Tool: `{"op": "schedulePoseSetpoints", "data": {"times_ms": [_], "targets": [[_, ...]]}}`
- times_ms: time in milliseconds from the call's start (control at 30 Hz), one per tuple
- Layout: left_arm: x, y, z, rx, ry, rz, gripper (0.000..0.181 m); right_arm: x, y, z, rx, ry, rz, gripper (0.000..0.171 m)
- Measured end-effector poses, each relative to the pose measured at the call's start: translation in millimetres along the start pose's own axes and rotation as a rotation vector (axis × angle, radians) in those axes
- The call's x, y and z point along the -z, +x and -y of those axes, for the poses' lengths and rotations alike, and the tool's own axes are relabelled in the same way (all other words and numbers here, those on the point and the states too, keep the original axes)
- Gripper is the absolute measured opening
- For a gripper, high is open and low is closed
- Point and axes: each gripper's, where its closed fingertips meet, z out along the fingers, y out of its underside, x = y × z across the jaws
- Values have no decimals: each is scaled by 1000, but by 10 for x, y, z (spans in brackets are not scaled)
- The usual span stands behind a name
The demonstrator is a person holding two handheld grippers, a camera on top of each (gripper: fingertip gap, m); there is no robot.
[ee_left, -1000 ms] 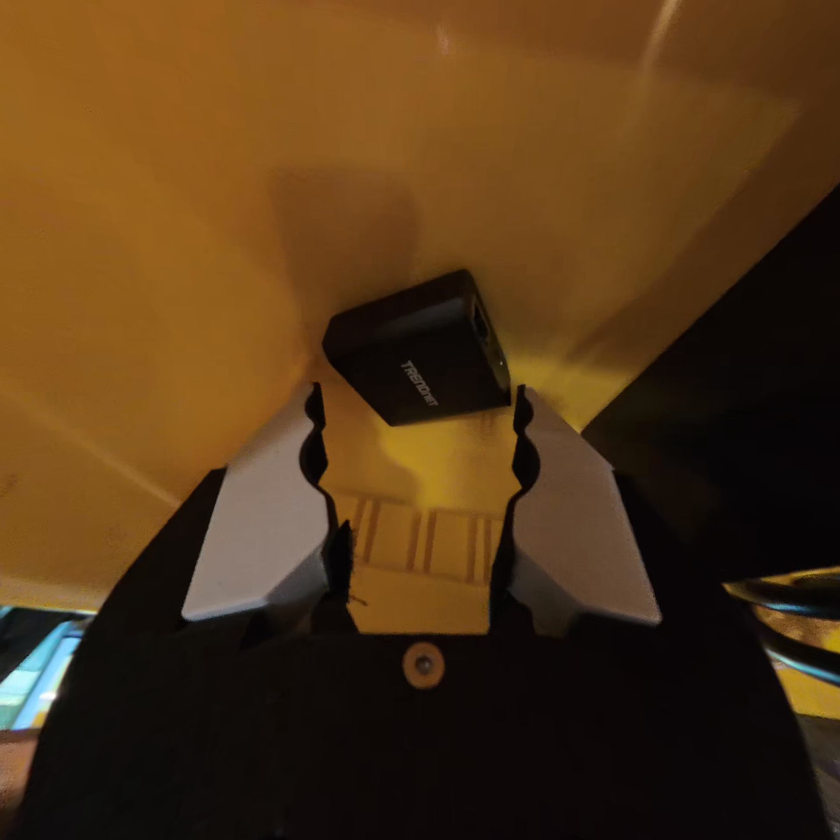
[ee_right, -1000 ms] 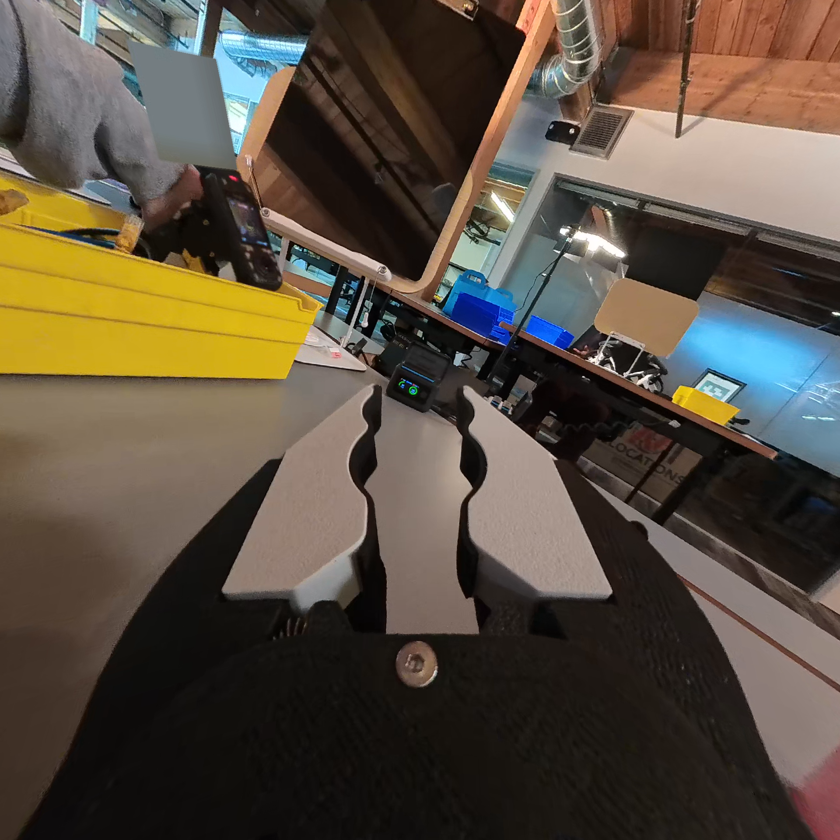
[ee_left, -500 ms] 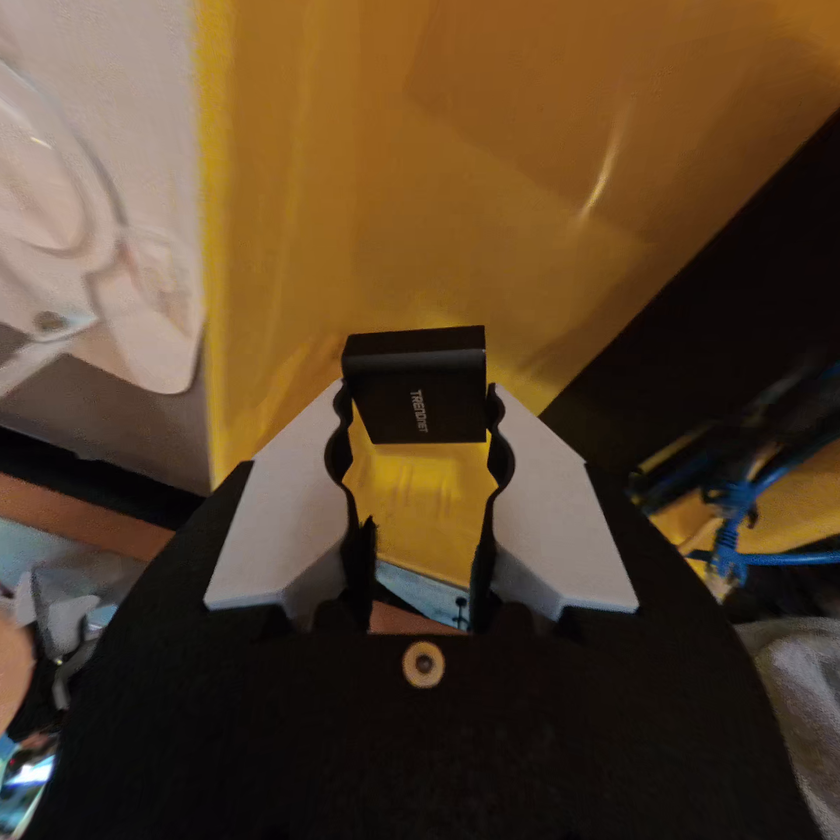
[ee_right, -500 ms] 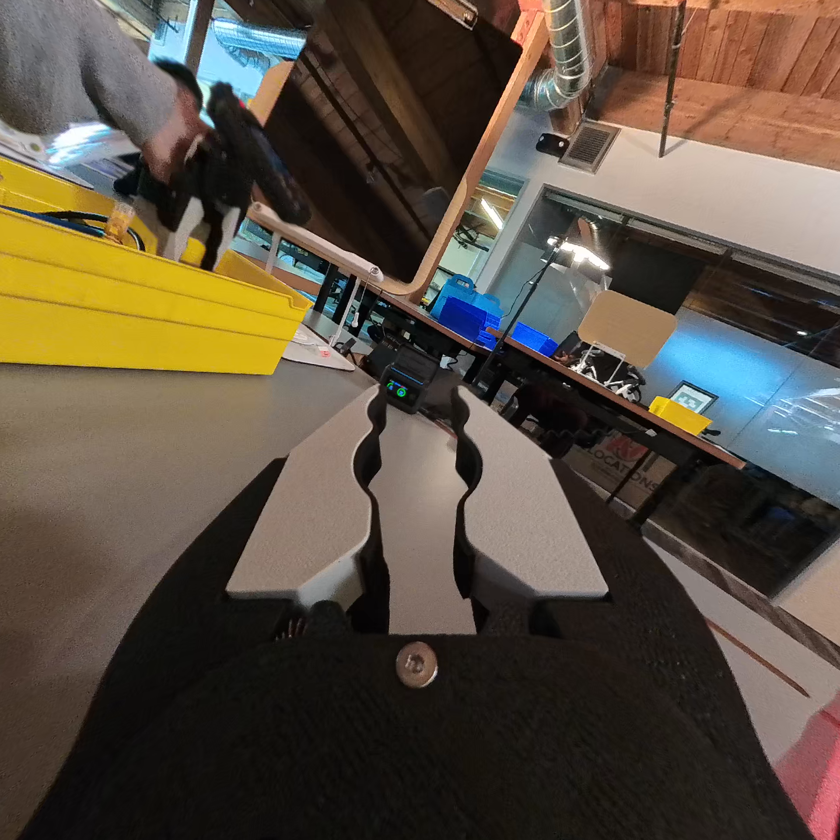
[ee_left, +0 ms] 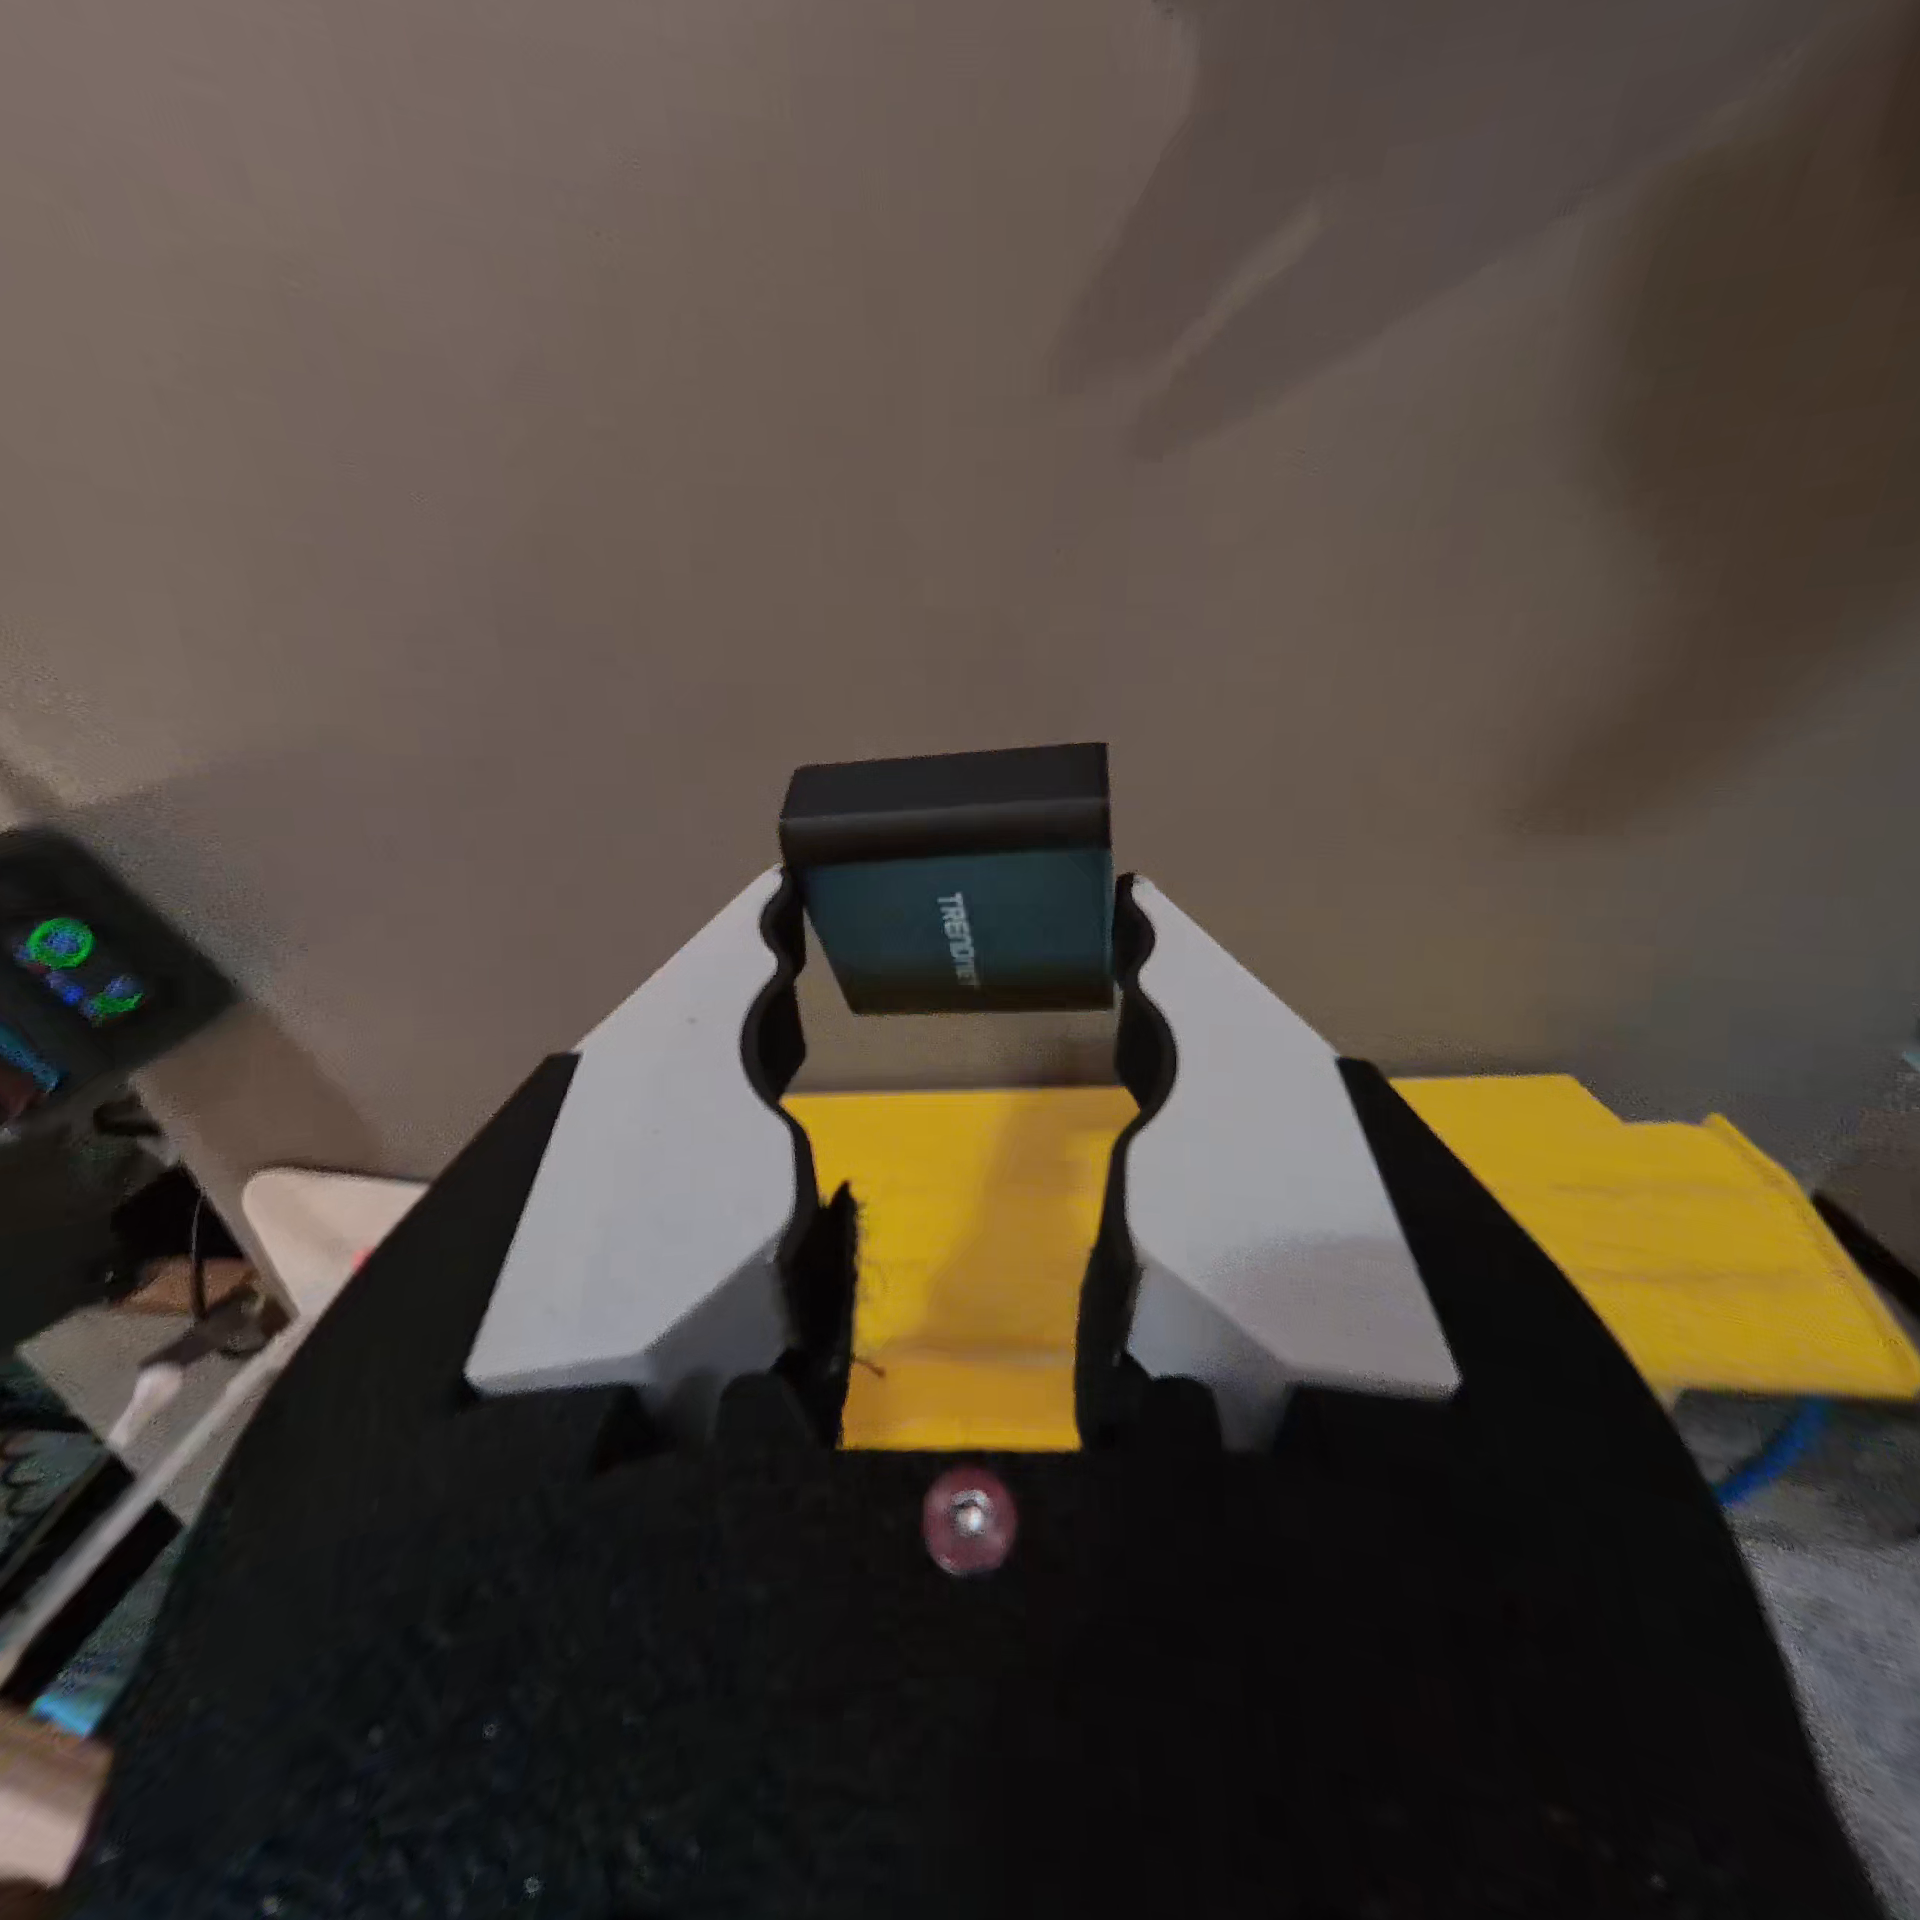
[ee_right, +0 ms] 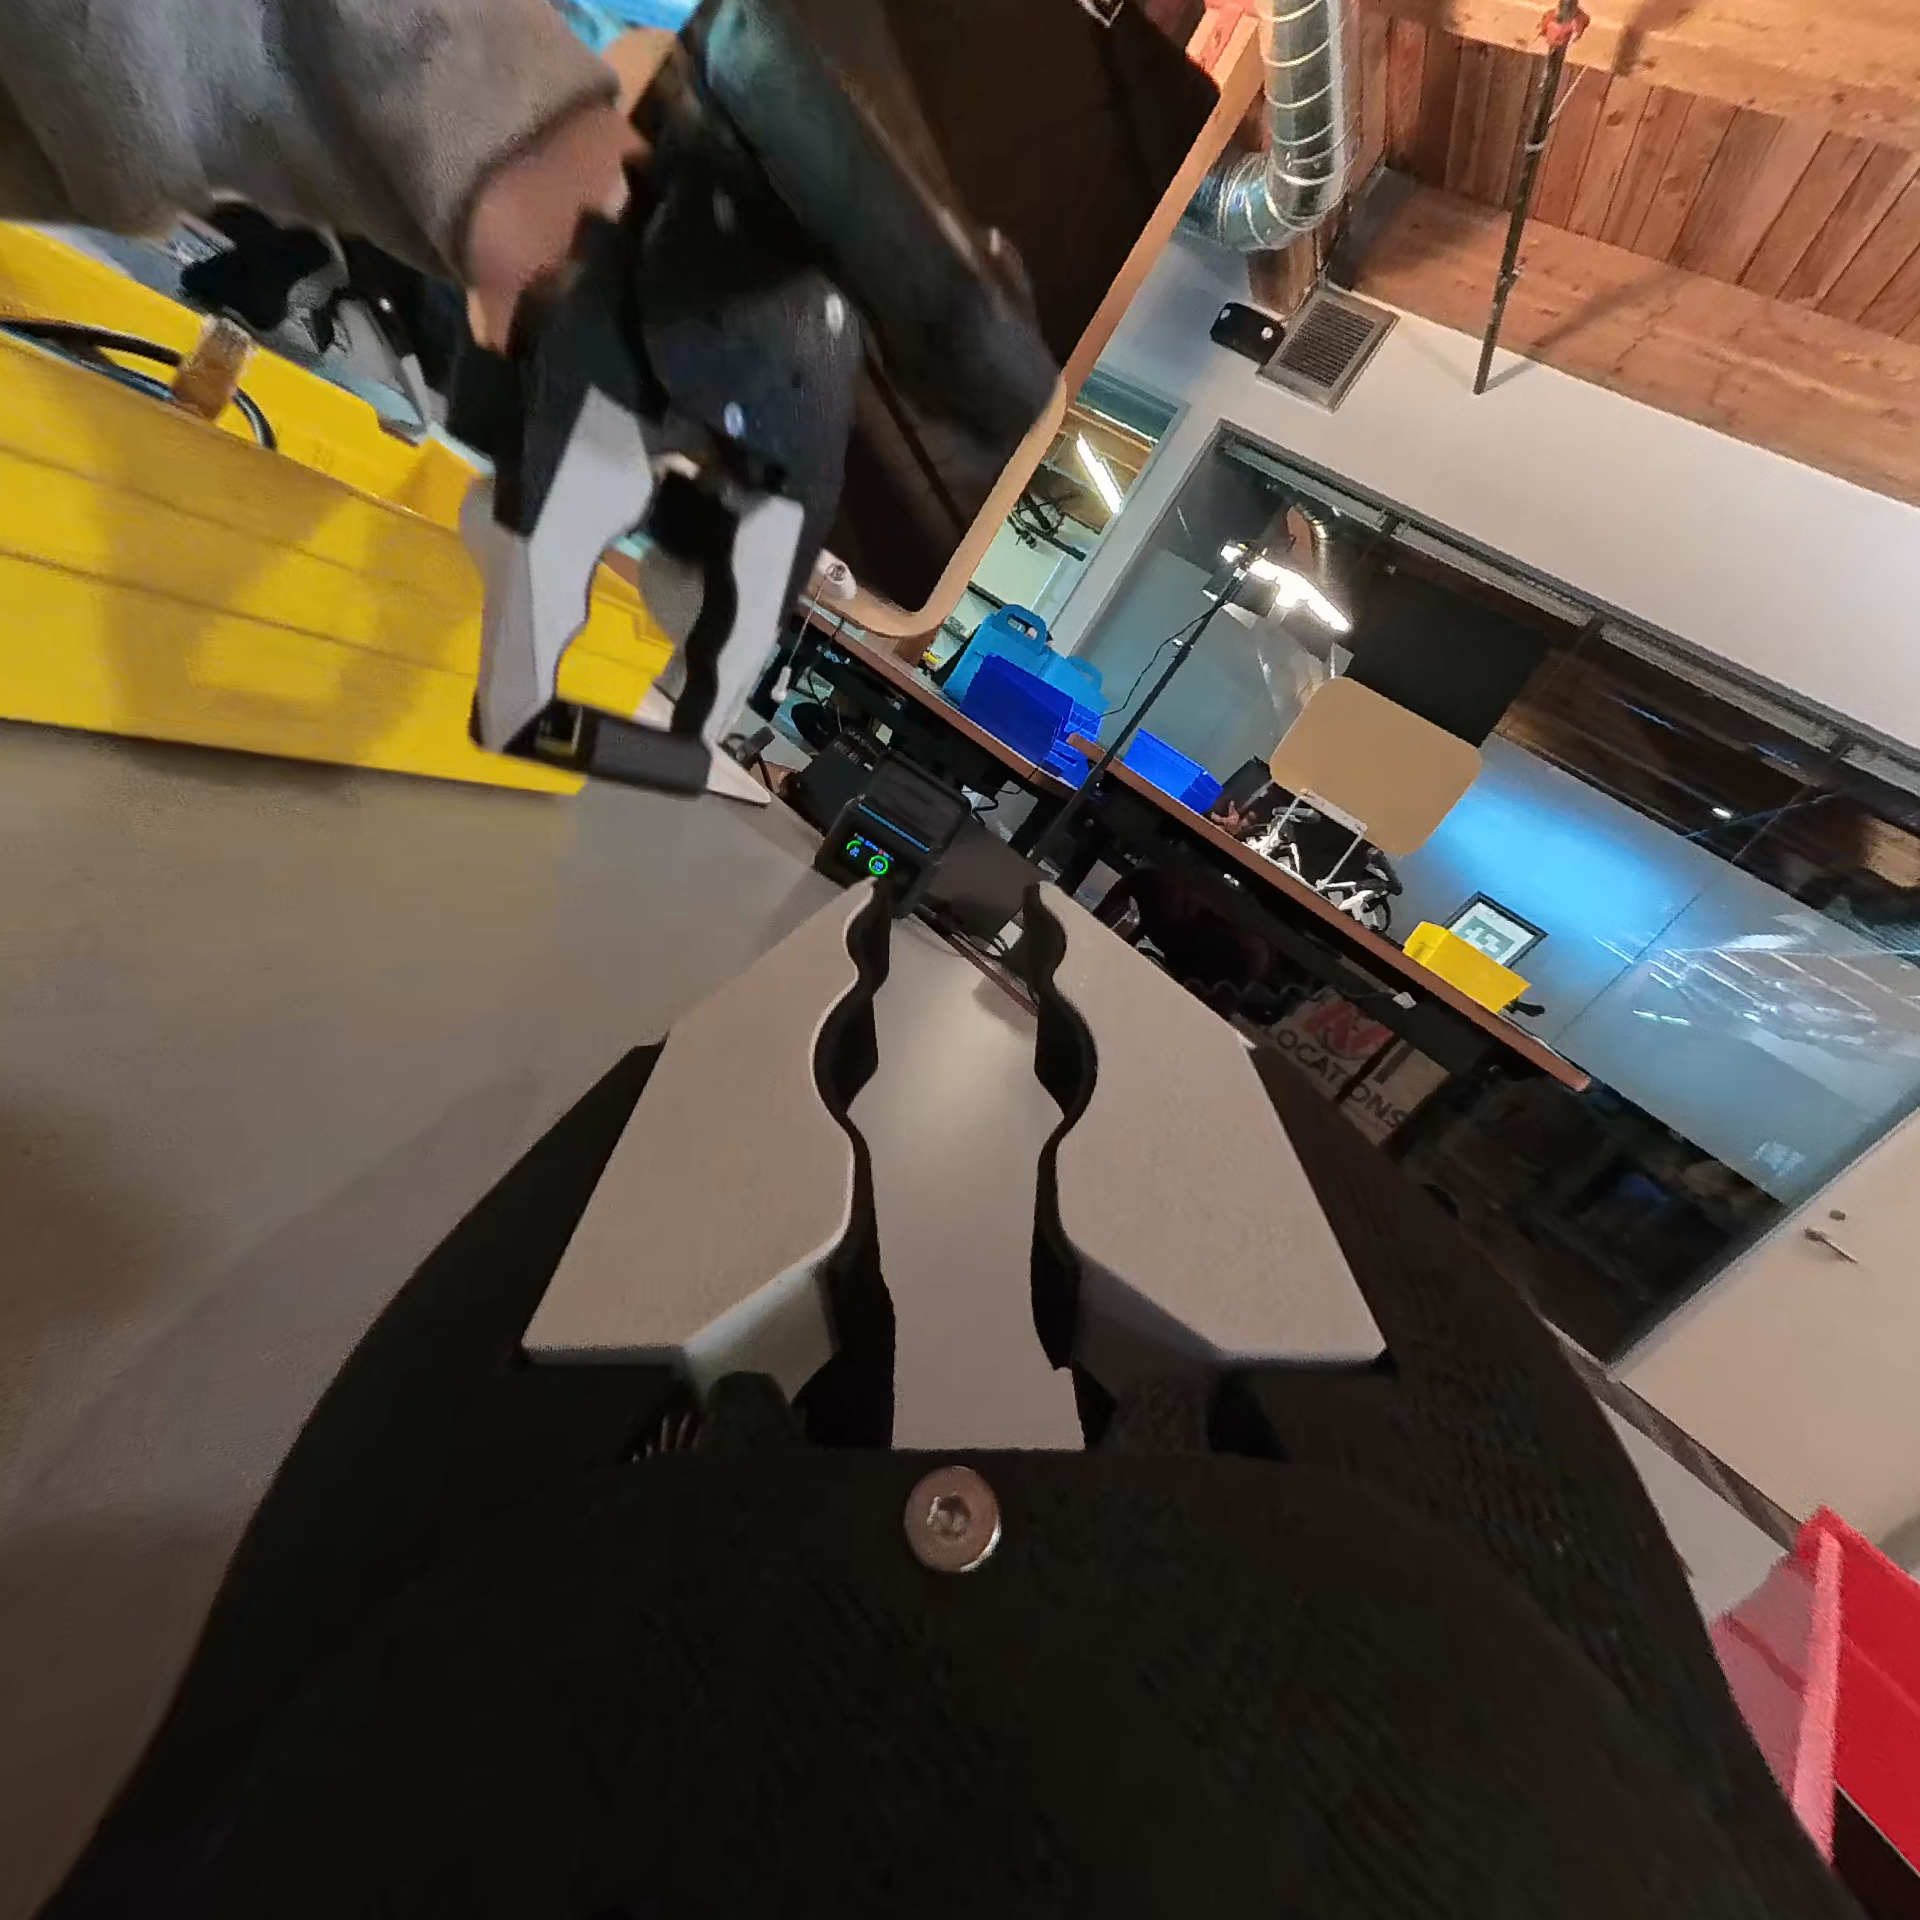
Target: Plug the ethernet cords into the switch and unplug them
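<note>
Looking along my left gripper (ee_left: 951,935), I see bare grey table (ee_left: 623,416) filling most of the frame, a yellow bin (ee_left: 1558,1226) low behind the fingers, a blue cable (ee_left: 1766,1455) trailing beside it on the right, and a small black device with a lit screen (ee_left: 73,966) at the left edge. Nothing lies between the jaws and the table. The jaws are clamped on the switch (ee_left: 956,883), a small black box with pale lettering on its top, pinched by its two sides at the fingertips and held tilted over the table. From my right gripper (ee_right: 951,914), the same left gripper (ee_right: 623,717) appears at upper left, blurred, in a hand with a grey sleeve (ee_right: 312,104), carrying the switch (ee_right: 623,748) just above the table (ee_right: 312,987) in front of the yellow bin (ee_right: 208,623). The lit device (ee_right: 883,831) sits just past my right fingertips. The right jaws stand narrowly apart, holding nothing.
</note>
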Motion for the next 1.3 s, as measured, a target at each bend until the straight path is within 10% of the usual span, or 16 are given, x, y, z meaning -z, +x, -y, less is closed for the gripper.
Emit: {"op": "schedulePoseSetpoints", "data": {"times_ms": [400, 533, 633, 900, 1300], "targets": [[-682, -16, -6, 12, -157, -84, 60, -8, -25, -9, 11, -4, 15, 23], [-371, -24, -93, 7, -118, -25, 123, -7, -27, -12, 7, -4, 17, 24], [151, 96, -302, 59, -65, -40, 125, -1, -3, 26, 12, 8, 5, 23], [552, 277, -1460, 63, -270, 68, 93, 1, 12, 106, 16, 33, -5, 23], [457, 656, -1579, 40, -178, 41, 13, -15, 27, 99, 38, 24, -17, 23]]}}
